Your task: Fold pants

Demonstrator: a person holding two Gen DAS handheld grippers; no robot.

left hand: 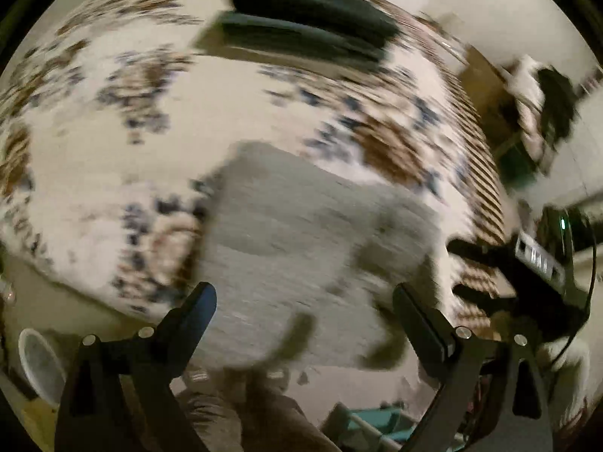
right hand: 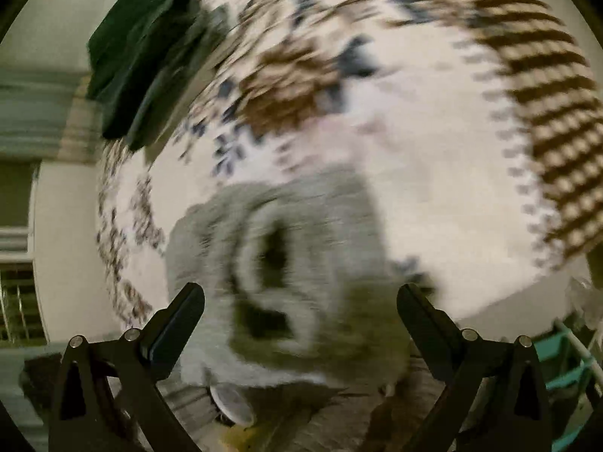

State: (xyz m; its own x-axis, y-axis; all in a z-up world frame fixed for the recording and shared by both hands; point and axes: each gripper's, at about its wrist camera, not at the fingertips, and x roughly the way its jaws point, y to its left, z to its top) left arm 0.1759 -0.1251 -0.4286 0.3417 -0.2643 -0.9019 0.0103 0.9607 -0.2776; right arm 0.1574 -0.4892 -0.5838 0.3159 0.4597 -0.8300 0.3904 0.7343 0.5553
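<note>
hovering over grey pants (left hand: 301, 233), bunched on patterned bed cover (left hand: 113, 158) near front edge. left hand-held gripper (left hand: 305, 301) spread wide, nothing between pads. right hand-held gripper (right hand: 301, 301) likewise released above rumpled waist opening, probably lining up for next fold.

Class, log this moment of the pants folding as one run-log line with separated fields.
left gripper: open, nothing held | right gripper: open, nothing held | grey pants: folded, on patterned bedspread | dark folded clothes: behind | views blurred
</note>
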